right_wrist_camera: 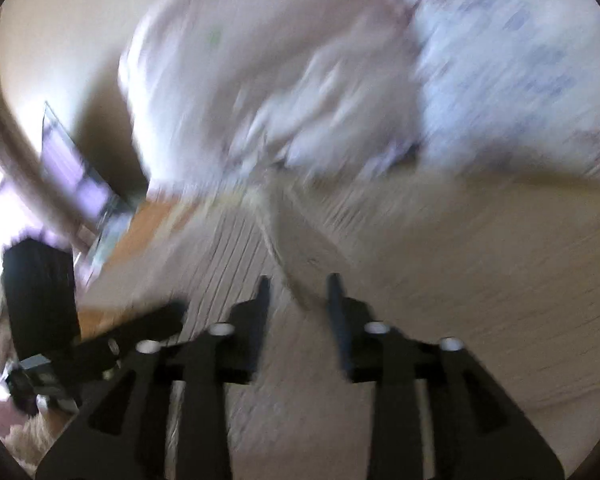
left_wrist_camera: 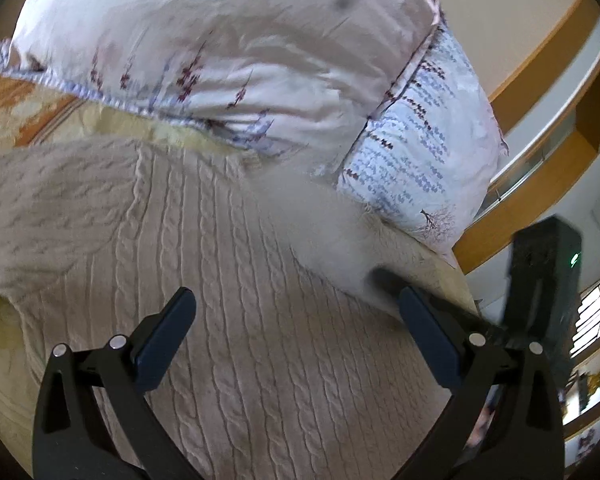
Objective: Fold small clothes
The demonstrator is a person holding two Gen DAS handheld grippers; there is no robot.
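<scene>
A beige cable-knit sweater [left_wrist_camera: 228, 264] lies spread on the bed and fills the lower part of the left wrist view. My left gripper [left_wrist_camera: 296, 312] is wide open just above it, fingers apart and empty. A sleeve or side part [left_wrist_camera: 48, 208] lies folded over at the left. In the blurred right wrist view the same sweater [right_wrist_camera: 440, 264] lies under my right gripper [right_wrist_camera: 298, 284], whose fingers stand a narrow gap apart around a raised fold of knit [right_wrist_camera: 296, 240]. The right gripper's body [left_wrist_camera: 540, 280] shows at the right of the left wrist view.
A large pale pillow with a flower print [left_wrist_camera: 228, 52] lies just beyond the sweater, also in the right wrist view [right_wrist_camera: 300, 80]. An orange and yellow bedspread [left_wrist_camera: 16, 108] shows at the left. A wooden headboard and wall [left_wrist_camera: 548, 92] stand at the right.
</scene>
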